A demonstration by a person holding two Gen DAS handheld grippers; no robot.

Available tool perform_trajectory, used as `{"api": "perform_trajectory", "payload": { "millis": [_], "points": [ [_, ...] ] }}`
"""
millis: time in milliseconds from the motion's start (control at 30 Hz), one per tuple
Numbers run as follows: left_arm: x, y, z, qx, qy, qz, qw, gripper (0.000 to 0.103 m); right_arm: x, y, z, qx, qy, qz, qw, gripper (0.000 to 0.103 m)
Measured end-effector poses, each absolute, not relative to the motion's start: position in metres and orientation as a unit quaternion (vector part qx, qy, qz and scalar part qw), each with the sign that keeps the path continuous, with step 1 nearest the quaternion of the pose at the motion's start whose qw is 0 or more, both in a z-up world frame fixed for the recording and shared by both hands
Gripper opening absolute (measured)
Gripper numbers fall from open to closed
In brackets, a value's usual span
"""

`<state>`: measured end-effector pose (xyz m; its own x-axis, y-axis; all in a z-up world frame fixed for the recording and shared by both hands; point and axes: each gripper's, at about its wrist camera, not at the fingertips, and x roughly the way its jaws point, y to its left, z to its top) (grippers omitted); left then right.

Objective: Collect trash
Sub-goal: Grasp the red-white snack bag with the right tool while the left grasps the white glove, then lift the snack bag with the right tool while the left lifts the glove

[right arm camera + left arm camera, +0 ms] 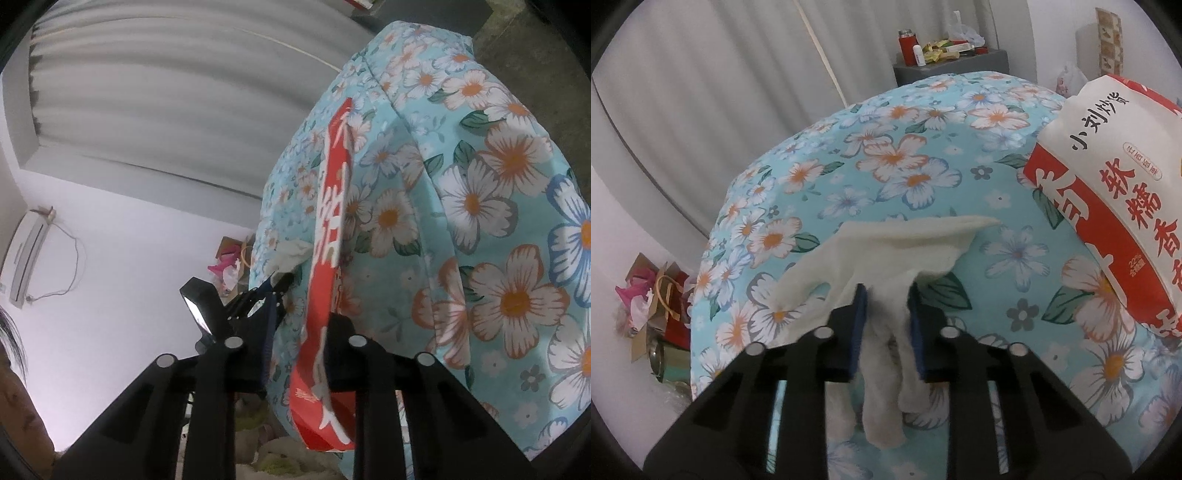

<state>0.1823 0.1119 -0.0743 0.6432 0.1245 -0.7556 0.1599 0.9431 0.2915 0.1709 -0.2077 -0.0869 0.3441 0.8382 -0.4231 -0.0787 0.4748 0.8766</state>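
A crumpled white tissue (905, 243) lies on a blue floral bedspread (894, 158). My left gripper (888, 295) is shut on its bunched lower part, which fills the space between the blue pads and hangs down behind them. To the right a red-and-white snack bag (1108, 192) stands tilted over the bed. In the right wrist view the bag (328, 221) appears edge-on between the fingers of my right gripper (301, 332). It lies against the right finger, while fabric shows between it and the left pad. The left gripper (273, 284) and tissue (291, 251) sit just beyond.
A grey cabinet (949, 62) with a red bottle and small packets stands behind the bed. Paper bags and wrappers (653, 306) are piled on the floor at left. Curtains (720, 92) hang behind. A person's head (14, 387) is at the lower left.
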Motion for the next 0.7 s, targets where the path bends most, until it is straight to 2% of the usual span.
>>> {"api": "perform_trajectory", "payload": {
  "millis": [167,400,700],
  "points": [
    [0.179,0.113,-0.07,0.172,0.413,-0.004,0.894,0.011,0.169,-0.209,-0.087,0.407,0.472,0.321,0.713,0.013],
    [0.172,0.107,-0.063,0.194,0.392,0.007,0.899,0.005,0.166,-0.21,-0.088,0.41,0.47,0.322,0.712,0.009],
    [0.163,0.099,-0.047,0.213,0.367,0.012,0.906,0.003,0.156,-0.217,-0.075,0.41,0.451,0.329,0.721,0.006]
  ]
}}
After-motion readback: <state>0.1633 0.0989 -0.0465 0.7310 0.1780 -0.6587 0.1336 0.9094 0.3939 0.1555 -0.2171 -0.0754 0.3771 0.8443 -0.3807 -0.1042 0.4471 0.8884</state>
